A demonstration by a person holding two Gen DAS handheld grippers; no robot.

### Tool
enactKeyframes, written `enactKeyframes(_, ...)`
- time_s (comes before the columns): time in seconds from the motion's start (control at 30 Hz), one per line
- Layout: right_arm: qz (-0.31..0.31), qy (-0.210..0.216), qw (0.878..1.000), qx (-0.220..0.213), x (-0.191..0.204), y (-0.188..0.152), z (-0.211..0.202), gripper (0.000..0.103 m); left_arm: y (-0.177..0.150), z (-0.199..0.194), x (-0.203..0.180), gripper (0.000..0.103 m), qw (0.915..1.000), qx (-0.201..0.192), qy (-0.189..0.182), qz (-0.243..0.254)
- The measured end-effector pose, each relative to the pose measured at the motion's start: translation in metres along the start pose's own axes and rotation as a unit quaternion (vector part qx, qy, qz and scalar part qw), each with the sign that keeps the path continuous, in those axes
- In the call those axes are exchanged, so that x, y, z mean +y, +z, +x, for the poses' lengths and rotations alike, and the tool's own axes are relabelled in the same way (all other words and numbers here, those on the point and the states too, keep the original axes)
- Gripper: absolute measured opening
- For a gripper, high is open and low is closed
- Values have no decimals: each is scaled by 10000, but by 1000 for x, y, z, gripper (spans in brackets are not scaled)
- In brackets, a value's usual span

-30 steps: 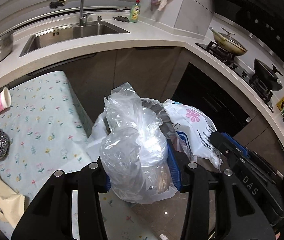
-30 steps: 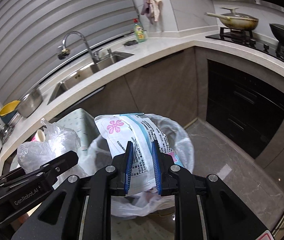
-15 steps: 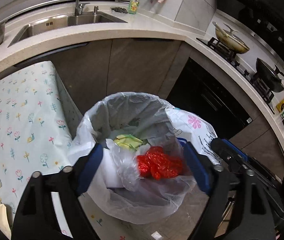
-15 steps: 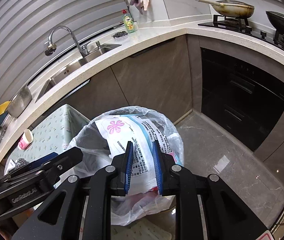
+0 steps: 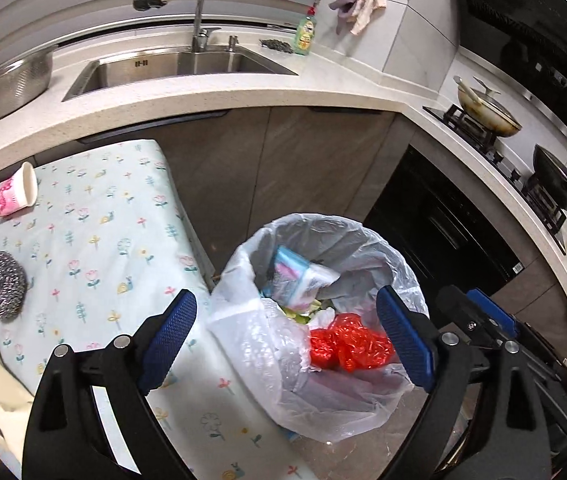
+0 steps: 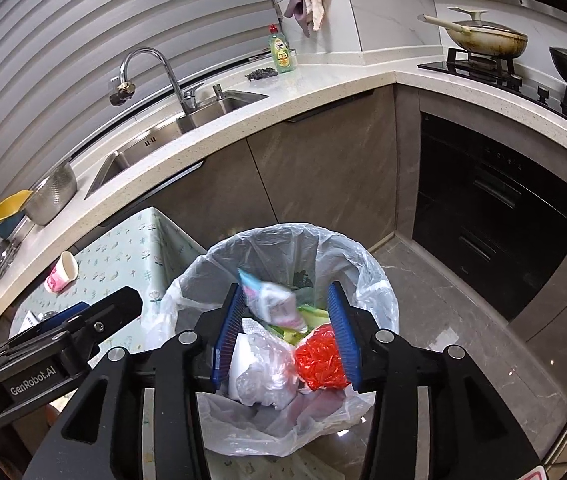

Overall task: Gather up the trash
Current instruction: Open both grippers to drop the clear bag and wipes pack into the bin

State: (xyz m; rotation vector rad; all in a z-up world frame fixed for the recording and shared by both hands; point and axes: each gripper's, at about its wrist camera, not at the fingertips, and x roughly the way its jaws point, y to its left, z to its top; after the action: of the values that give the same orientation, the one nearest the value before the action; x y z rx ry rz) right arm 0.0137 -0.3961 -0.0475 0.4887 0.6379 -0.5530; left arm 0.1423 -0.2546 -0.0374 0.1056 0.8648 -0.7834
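Blue-padded left tongs [image 5: 287, 336] wide, empty | right tongs [image 6: 287, 334] just opening, printed packet [image 6: 273, 306] dropping between jaws | lined bin [image 5: 363, 236] directly below both | advice: withdraw upward, avoid snagging liner.

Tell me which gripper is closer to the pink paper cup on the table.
Left. The left gripper hangs over the table edge beside the bin, on the side of the pink paper cup. The right gripper is over the bin, farther away.

Clear bag [image 5: 267, 344] and printed packet [image 6: 273, 304] (crumpled) inside lined bin [image 6: 379, 300]
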Motion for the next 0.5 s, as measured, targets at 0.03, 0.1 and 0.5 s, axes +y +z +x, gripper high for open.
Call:
enactKeyframes(0.03, -17, 6, 10000, -7, 3, 0, -1, 44, 0, -3, 4, 87, 10000, -24, 34, -12)
enactKeyframes(0.1, -55, 33, 10000, -25, 8, 0, -5, 45, 0, -10, 10, 87, 9999, -91, 96, -42)
enactKeyframes(0.5, -349, 242, 9989, -178, 52, -1, -29, 50, -1, -58, 52, 87, 9970, -474, 555, -253)
